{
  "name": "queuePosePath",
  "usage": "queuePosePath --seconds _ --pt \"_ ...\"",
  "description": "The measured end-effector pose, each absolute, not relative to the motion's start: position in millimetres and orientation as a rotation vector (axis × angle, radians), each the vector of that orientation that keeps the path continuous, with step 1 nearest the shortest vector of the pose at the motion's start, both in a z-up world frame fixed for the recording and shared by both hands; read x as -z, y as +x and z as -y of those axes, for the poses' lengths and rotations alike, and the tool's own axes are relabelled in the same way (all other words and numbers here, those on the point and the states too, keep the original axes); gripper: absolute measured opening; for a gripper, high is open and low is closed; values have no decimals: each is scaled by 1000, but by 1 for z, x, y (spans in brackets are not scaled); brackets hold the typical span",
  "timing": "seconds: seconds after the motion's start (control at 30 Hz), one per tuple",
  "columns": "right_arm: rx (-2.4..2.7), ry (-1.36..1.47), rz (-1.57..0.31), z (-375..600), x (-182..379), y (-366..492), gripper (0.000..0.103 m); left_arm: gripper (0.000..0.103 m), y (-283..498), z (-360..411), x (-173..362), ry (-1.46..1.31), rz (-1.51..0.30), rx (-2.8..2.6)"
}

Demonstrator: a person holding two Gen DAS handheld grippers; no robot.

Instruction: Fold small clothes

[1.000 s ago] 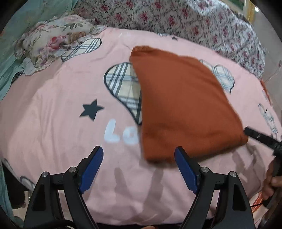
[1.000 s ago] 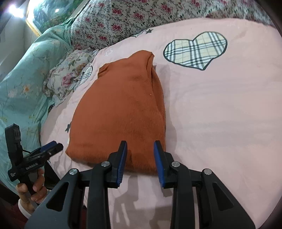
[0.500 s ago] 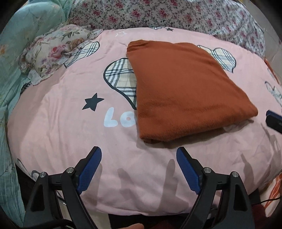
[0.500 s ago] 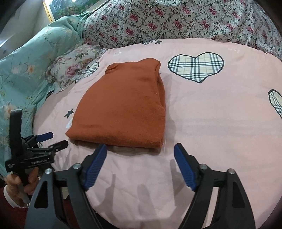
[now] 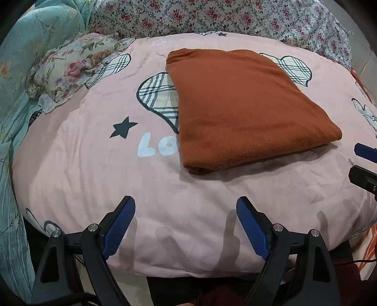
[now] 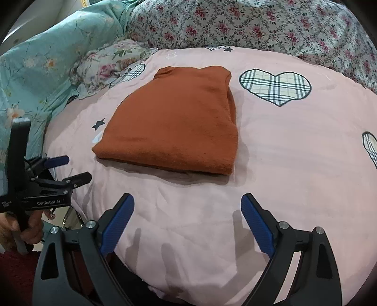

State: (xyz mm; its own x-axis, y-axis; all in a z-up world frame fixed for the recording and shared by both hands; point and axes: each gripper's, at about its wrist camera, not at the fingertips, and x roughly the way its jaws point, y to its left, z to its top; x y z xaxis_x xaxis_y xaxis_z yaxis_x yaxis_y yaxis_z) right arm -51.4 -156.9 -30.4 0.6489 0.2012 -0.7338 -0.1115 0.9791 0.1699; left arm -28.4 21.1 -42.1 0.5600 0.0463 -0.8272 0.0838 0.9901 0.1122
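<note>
A rust-orange sweater (image 5: 235, 106) (image 6: 179, 127) lies folded in a flat rectangle on the pink bedspread (image 5: 94, 164) (image 6: 282, 164). My left gripper (image 5: 185, 202) (image 6: 76, 167) hovers open over the bedspread, short of the sweater's near left corner, with nothing between its blue pads. My right gripper (image 6: 187, 199) (image 5: 364, 162) hangs in front of the sweater's near edge. Its jaws are opening wide and hold nothing. Neither gripper touches the sweater.
A floral pillow (image 5: 70, 68) (image 6: 108, 63) and a teal quilt (image 5: 14, 70) (image 6: 35, 58) lie to the left. A flowered quilt (image 5: 212, 18) (image 6: 259, 23) lines the back. The bed's front edge runs just below both grippers. A person's hand (image 6: 30, 226) holds the left gripper.
The right gripper's jaws went from nearly shut at the sweater's near edge to wide apart, and it drew back. The left gripper also backed off a little. The sweater stays folded.
</note>
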Motion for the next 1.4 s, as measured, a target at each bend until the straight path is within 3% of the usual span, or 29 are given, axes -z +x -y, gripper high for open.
queuePosePath --seconds 1.4 --pt "-244 33 -842 134 10 2 99 90 15 -8 17 100 -916 45"
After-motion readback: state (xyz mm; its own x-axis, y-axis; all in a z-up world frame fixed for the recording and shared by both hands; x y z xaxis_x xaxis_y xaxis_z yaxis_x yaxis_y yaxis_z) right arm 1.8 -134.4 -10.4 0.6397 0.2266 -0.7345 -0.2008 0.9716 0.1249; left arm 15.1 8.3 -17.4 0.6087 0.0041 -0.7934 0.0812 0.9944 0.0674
